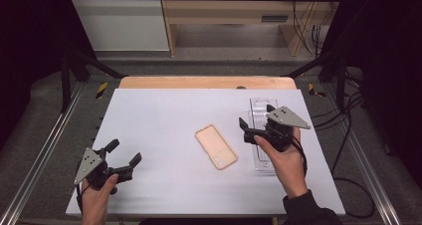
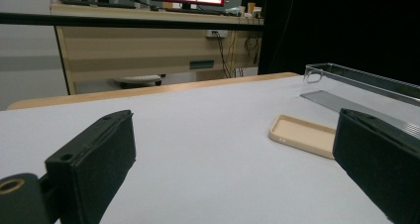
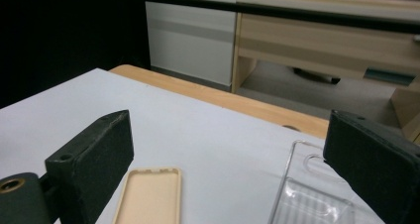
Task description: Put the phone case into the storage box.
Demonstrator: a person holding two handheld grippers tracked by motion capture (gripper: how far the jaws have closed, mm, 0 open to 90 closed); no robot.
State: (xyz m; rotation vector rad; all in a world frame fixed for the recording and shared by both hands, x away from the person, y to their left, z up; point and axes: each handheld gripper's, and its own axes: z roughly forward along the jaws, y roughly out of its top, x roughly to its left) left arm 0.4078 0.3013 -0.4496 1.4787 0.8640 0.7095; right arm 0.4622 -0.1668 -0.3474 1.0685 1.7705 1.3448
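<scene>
In the high view, the right claw [image 1: 257,117] and the hand holding it cover the middle of the clear rectangular plastic tray [image 1: 259,105] beneath. In the right gripper view, the bottom edge cuts off the near end of the beige rubbery phone case [image 3: 148,196] between the jaws. In the left gripper view, the right-hand jaw hides that case's far corner.

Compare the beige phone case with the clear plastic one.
The beige phone case is opaque and lies at an angle mid-table; the clear case is see-through and lies straight near the right edge, partly under the right tool. Both lie flat, hollow side up.
</scene>
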